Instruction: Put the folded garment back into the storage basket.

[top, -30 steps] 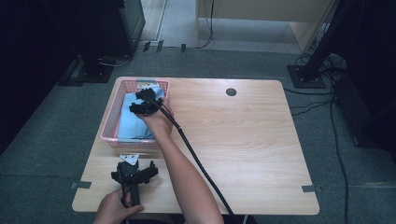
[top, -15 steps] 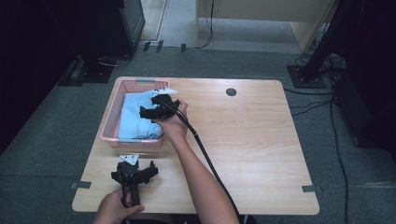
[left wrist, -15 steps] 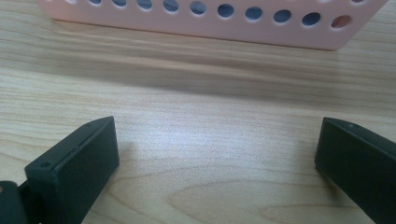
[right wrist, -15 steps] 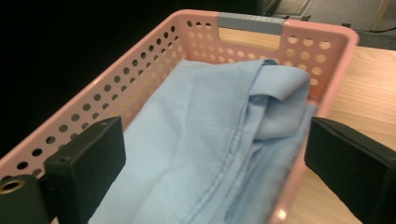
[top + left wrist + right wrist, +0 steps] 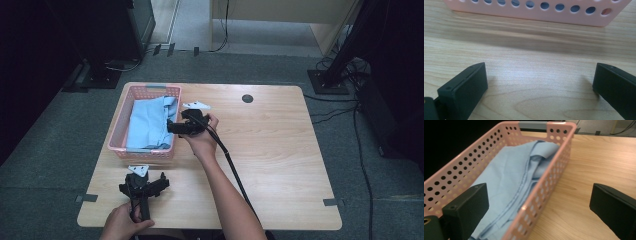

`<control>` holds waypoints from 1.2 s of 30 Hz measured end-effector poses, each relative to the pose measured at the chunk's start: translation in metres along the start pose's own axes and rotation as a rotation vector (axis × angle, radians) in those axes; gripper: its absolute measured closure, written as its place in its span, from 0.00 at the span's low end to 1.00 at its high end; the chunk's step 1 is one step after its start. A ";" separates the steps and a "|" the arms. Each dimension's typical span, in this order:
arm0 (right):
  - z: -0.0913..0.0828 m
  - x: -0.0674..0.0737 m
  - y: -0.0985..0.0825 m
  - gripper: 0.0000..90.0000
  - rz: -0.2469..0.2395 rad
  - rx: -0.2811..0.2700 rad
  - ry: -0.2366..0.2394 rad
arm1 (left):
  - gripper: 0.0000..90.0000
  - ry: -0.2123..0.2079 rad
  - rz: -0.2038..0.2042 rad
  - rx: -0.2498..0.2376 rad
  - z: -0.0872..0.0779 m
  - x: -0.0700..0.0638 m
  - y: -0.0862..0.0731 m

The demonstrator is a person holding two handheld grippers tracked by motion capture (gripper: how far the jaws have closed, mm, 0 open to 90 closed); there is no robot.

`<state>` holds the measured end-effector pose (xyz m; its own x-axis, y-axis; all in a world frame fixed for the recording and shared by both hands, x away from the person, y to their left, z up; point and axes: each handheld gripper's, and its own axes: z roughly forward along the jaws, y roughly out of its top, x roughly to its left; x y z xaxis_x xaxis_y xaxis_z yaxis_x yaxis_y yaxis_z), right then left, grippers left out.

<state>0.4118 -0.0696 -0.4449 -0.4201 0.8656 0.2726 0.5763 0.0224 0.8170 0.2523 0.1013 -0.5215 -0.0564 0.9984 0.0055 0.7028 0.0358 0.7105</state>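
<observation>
cloth [image 5: 149, 125] is seen folded inside the pink basket [image 5: 120, 122] at the left rear of the table [image 5: 280, 160], a pale blue piece filling most of the floor of the basket, with one fold raised toward the far right corner. in the right gripper view the same cloth [image 5: 511, 177] is shown with a stitched hem running along its length and loose layers bunched against the perforated wall [image 5: 541, 192].

the right gripper [image 5: 172, 127] is held just beside the basket's right rim, and its jaws have just been opening; they are now spread wide with nothing between them (the basket wall and the cloth are only seen past them). the left gripper [image 5: 145, 182] is rested on the table in front of the basket, its jaws likewise apart and empty, bare wood lying between them in the left gripper view, with the basket front [image 5: 536, 12] just ahead.

the cloth is judged to be light, soft and limp: it would sag and unfold when lifted, and is in no way fragile. a pinch on a single thin layer could slip, so hold is best taken at the raised fold or along the thicker hem, where several layers can be clamped together. the basket itself, being light plastic, could be dragged along if the cloth is snagged on it.
</observation>
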 end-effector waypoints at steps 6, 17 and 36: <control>-0.010 -0.018 -0.012 0.02 0.008 -0.003 -0.022 | 0.00 0.000 0.000 0.000 0.000 0.000 0.000; -0.021 -0.047 -0.038 0.01 0.056 -0.027 -0.080 | 0.00 0.000 -0.002 -0.001 0.000 0.000 0.000; -0.028 -0.070 -0.072 0.01 0.025 0.029 -0.143 | 0.00 0.001 -0.002 -0.002 0.000 0.000 0.000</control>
<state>0.3803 -0.1457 -0.5087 -0.3027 0.9284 0.2156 0.6060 0.0129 0.7953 0.2524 0.1011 -0.5216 -0.0584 0.9983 0.0044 0.7016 0.0379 0.7116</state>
